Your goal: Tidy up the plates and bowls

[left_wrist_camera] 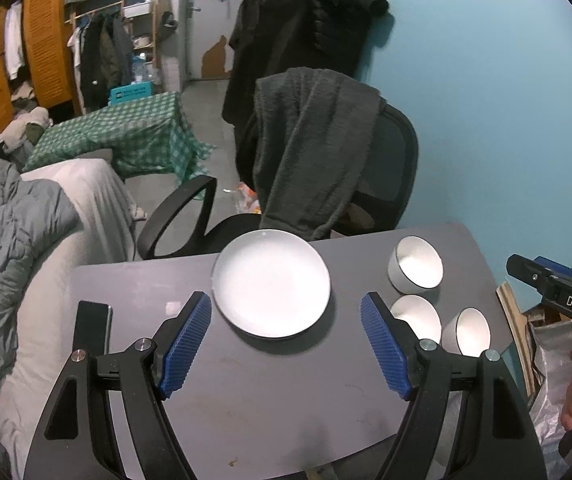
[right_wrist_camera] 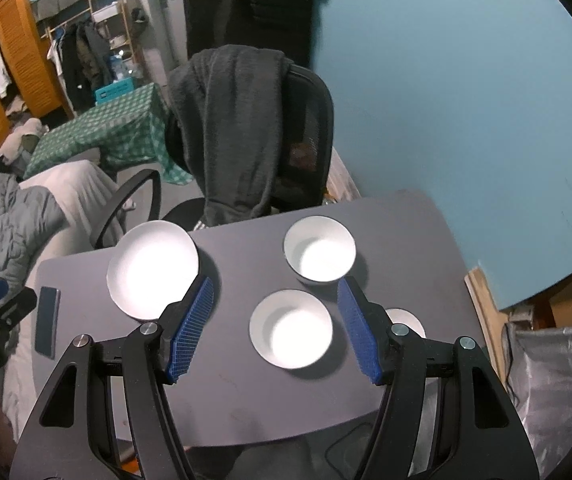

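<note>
You're hovering both grippers over the tabletop (left_wrist_camera: pixel 246 400) right now, tilted down at the dishes, and neither one is carrying anything. Your left gripper (left_wrist_camera: pixel 285 344) is sitting with its jaws spread wide, nothing between the blue pads (left_wrist_camera: pixel 186 348), and the plate (left_wrist_camera: pixel 272 284) is lying just beyond them near the far edge, on the side toward the chair (left_wrist_camera: pixel 326 168). That spread looks sized for the plate's rim, so I'd judge you're lining up for a wide grab there.

Your right gripper (right_wrist_camera: pixel 276 330) is also standing with its jaws apart and empty. The near bowl (right_wrist_camera: pixel 291 328) is showing right in the gap between them, but it's resting on the tabletop below, not touched. The far bowl (right_wrist_camera: pixel 320 250) is sitting toward the far right corner, and a third bowl (right_wrist_camera: pixel 410 318) is peeking out behind the right finger, close to the right edge. All three are standing upright and apart from one another, not yet nested.

The plate looks to be a stack, though I can't tell how many. A phone (right_wrist_camera: pixel 47 322) is lying flat near the left edge, well clear of the dishes.

My read: you're centring on that near bowl because it's the easiest to lift onto another.
</note>
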### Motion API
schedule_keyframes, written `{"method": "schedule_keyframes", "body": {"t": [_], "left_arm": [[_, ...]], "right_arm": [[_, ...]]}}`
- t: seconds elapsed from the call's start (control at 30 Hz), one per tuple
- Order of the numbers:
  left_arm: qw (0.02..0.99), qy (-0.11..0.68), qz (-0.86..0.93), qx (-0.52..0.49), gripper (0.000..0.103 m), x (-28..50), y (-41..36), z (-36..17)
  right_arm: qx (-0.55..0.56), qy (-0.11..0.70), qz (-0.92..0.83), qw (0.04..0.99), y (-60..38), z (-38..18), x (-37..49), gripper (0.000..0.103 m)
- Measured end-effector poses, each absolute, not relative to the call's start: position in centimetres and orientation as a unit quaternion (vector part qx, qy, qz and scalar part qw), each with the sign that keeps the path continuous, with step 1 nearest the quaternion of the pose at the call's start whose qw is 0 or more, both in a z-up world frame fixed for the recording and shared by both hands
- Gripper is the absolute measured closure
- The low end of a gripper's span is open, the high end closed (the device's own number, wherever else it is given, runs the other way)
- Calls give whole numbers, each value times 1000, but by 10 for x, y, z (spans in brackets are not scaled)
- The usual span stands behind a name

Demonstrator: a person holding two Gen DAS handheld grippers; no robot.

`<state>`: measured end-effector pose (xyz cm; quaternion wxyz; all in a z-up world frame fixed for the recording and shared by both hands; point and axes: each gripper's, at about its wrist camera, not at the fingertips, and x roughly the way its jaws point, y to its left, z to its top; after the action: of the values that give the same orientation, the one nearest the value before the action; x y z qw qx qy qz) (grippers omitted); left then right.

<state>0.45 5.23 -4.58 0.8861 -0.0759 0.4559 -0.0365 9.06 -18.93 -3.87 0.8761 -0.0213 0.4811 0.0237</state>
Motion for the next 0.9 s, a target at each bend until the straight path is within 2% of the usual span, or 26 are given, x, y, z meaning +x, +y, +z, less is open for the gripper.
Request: {"method": "schedule_keyframes", "body": {"t": [0.9], "left_arm": [[869, 482, -110, -31, 24, 48, -56, -55]], "right_arm": [[-4, 511, -27, 859, -282, -51, 99, 39]]}}
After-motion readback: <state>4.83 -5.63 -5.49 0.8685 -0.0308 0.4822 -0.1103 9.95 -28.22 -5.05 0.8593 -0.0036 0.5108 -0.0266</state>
